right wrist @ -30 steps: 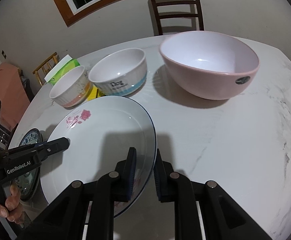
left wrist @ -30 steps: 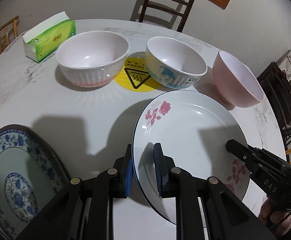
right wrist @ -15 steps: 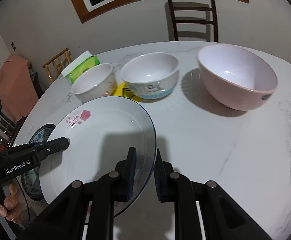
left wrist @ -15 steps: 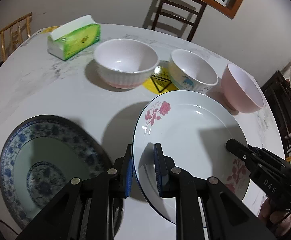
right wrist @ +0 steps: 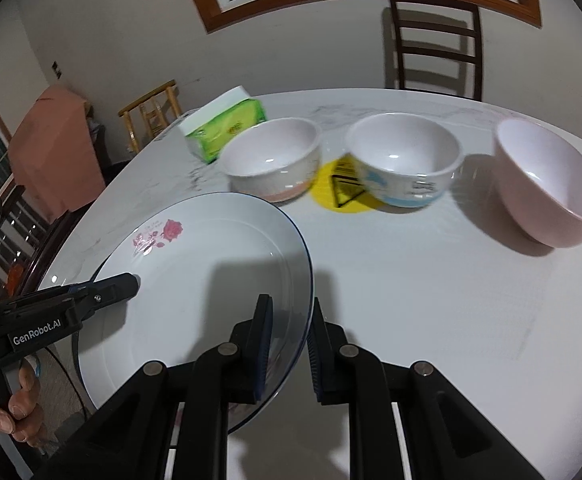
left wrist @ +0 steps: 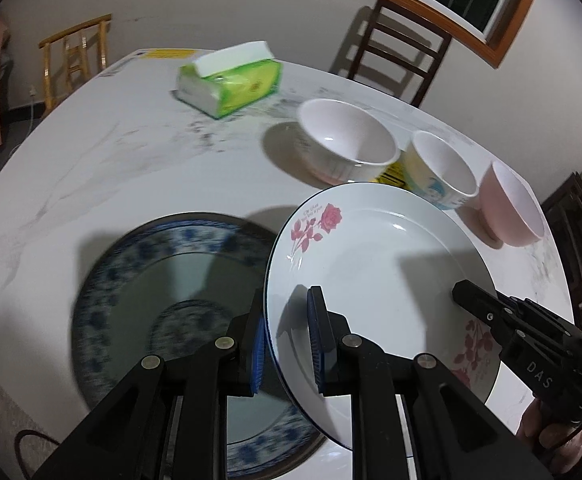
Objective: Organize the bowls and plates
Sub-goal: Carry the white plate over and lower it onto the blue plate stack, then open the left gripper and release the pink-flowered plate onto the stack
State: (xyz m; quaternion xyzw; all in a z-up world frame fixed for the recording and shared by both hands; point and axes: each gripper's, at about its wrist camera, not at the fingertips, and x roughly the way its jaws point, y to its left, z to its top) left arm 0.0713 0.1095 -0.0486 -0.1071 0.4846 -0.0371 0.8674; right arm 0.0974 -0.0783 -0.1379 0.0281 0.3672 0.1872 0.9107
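white rose plate [left wrist: 375, 276] clamped at opposite rims by left gripper [left wrist: 287, 336] and right gripper [right wrist: 289, 338].

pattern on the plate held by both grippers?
White plate, pink roses, thin dark rim; clearest in left wrist view.

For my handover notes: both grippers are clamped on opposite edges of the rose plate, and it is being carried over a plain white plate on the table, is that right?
Not quite. The plate under the rose plate is not plain white: it has a blue-patterned rim, as the left wrist view shows. The rest holds: the left gripper and the right gripper each clamp an edge.
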